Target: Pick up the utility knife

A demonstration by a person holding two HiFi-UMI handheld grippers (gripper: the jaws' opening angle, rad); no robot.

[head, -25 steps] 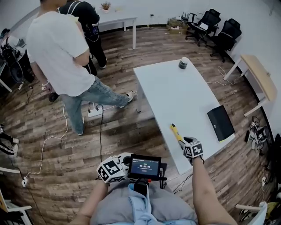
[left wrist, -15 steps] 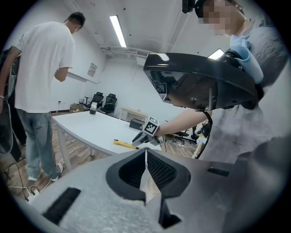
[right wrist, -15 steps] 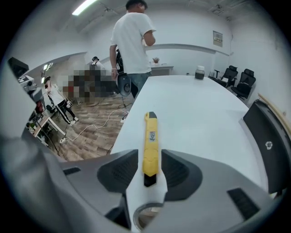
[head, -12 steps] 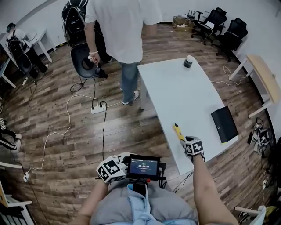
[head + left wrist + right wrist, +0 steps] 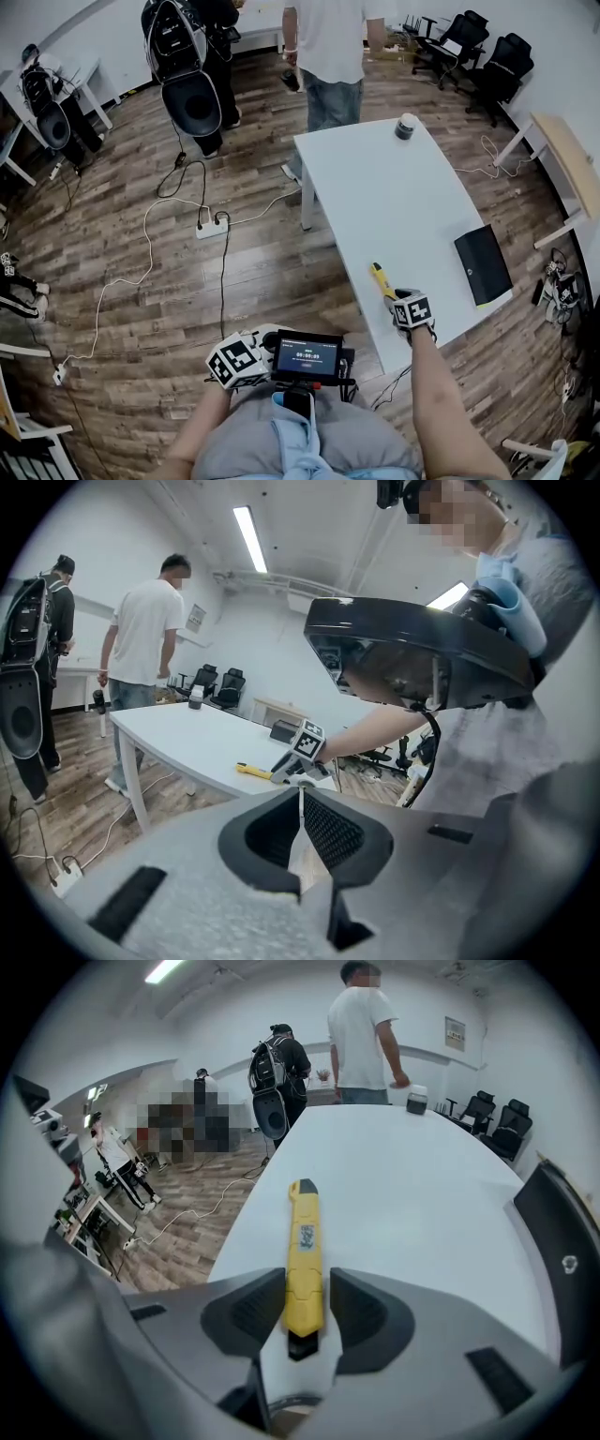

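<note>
A yellow utility knife lies on the white table near its front left edge, pointing away from me. My right gripper is at the knife's near end. In the right gripper view the knife runs straight out between the jaws, and the right gripper is shut on its black-capped rear end. The knife still rests flat on the table. My left gripper is shut with nothing in it, held low by my lap, off the table; its marker cube shows in the head view.
A black flat case lies at the table's right edge and a small jar at its far end. A person stands beyond the far end. A power strip with cables lies on the wooden floor at left. Office chairs stand at the back right.
The person in the white shirt has walked from the left side round to the table's far end. My right gripper has stayed at the knife's near end. The left gripper has not moved.
</note>
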